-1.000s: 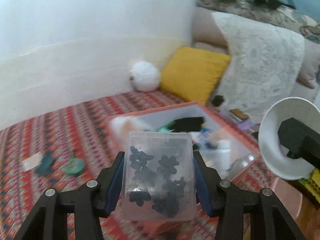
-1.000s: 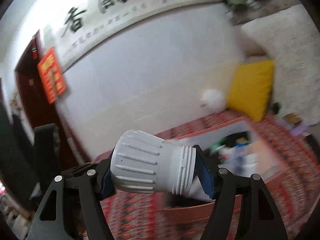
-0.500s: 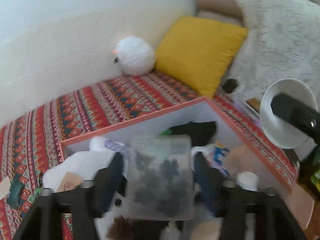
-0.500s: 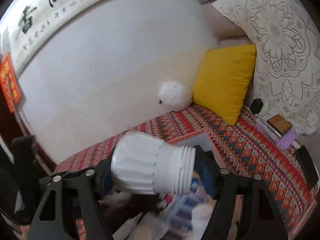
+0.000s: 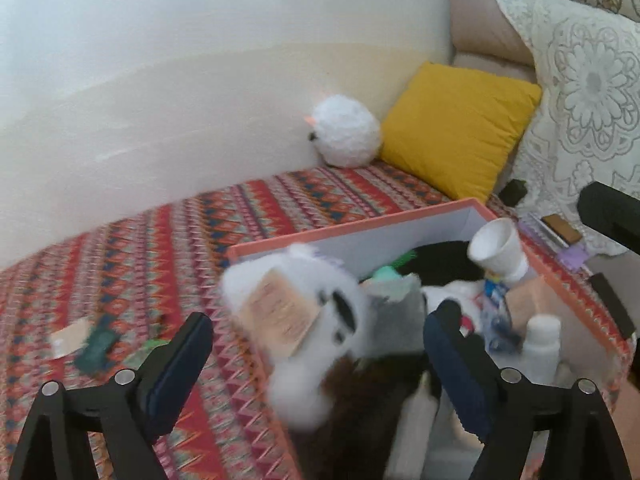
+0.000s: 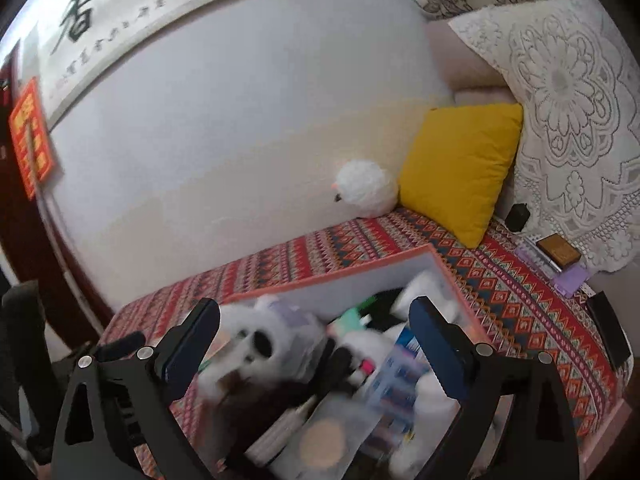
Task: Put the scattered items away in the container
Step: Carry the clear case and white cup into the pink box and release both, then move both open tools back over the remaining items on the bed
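An orange-rimmed box (image 5: 360, 227) (image 6: 340, 276) stands on the patterned rug, filled with several items. A white plush toy (image 5: 300, 312) (image 6: 272, 340) lies at its left end. A white ribbed lamp piece (image 5: 496, 248) (image 6: 424, 284) sits blurred near the far right corner. A clear plastic case (image 5: 396, 308), also blurred, lies by the plush. My left gripper (image 5: 316, 360) hangs open over the box with nothing between its fingers. My right gripper (image 6: 314, 344) is open and empty above the same box. On the rug to the left lie small green pieces (image 5: 98, 346) and a paper tag (image 5: 70, 336).
A white fluffy ball toy (image 5: 346, 136) and a yellow cushion (image 5: 456, 128) lean at the wall behind the box. A lace-covered cushion (image 6: 568, 112) rises at the right, with a purple notebook (image 6: 560, 272) and dark flat objects (image 6: 610, 332) near the rug's right edge.
Both grippers came down over the box and opened. The left let go of the clear case and the right let go of the white lamp piece; both now lie in the box.
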### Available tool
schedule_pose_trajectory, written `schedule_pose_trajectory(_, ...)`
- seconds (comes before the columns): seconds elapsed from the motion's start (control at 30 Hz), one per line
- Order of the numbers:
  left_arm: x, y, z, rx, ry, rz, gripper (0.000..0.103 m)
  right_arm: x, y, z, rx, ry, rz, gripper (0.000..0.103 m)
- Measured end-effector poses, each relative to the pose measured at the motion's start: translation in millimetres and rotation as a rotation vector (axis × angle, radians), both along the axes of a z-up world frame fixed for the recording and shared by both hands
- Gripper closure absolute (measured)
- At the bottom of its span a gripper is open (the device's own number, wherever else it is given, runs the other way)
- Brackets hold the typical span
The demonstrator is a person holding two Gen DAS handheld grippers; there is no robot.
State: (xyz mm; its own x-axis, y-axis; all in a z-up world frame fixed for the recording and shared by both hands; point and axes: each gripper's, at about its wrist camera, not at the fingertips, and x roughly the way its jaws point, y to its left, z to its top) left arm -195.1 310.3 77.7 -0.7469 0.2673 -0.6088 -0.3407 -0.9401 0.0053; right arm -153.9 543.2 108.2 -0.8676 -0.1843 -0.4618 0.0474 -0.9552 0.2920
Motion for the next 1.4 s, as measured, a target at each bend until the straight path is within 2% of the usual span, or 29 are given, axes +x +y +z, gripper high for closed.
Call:
schedule_pose_trajectory(0.2, 58.3, -47.4, 19.0, -0.005, 0.054, 0.019, 0.013, 67.6, -59.6, 23.0, 0.061, 0.051, 0.060, 0.003)
schedule_pose_trajectory(0.3, 96.2, -90.8, 26.2, 0.011, 0.083, 0.054, 0.009, 95.7, -94.8, 31.6, 0.069, 0.077, 0.136, 0.001)
schedule_pose_trajectory(0.37, 116.5, -124.2, 24.6, 0.028, 0.073, 0.088, 0.005, 108.6, -120.6, 33.7, 0.082, 0.081, 0.192, 0.001)
schedule_pose_trajectory(0.63, 154.4, -251.4, 0.0, 0.057, 0.002, 0.296, 0.005, 133.1, -240.8, 11.3, 0.151, 0.025, 0.417, 0.001)
schedule_pose_trajectory(0.8, 161.4, -294.2, -10.9, 0.063, -0.002, 0.362, 0.005, 123.0, -294.0, -18.6, 0.199, -0.043, 0.481, 0.001)
schedule_pose_trajectory(0.97, 135.1, -312.8, -35.4, 0.057, -0.038, 0.364, 0.005, 87.6, -316.2, -53.3, 0.206, -0.114, 0.439, 0.001)
schedule_pose_trajectory(1.1, 96.4, -317.0, -62.3, 0.047, -0.084, 0.338, 0.005, 34.4, -325.0, -98.2, 0.212, -0.223, 0.380, 0.001)
schedule_pose_trajectory(1.23, 28.3, -300.5, -111.5, 0.056, -0.213, 0.202, 0.005, -21.8, -327.8, -154.5, 0.229, -0.370, 0.315, 0.002)
schedule_pose_trajectory(1.4, -36.3, -293.9, -168.3, 0.006, -0.323, 0.150, 0.005, -83.2, -327.9, -220.2, 0.244, -0.516, 0.245, 0.004)
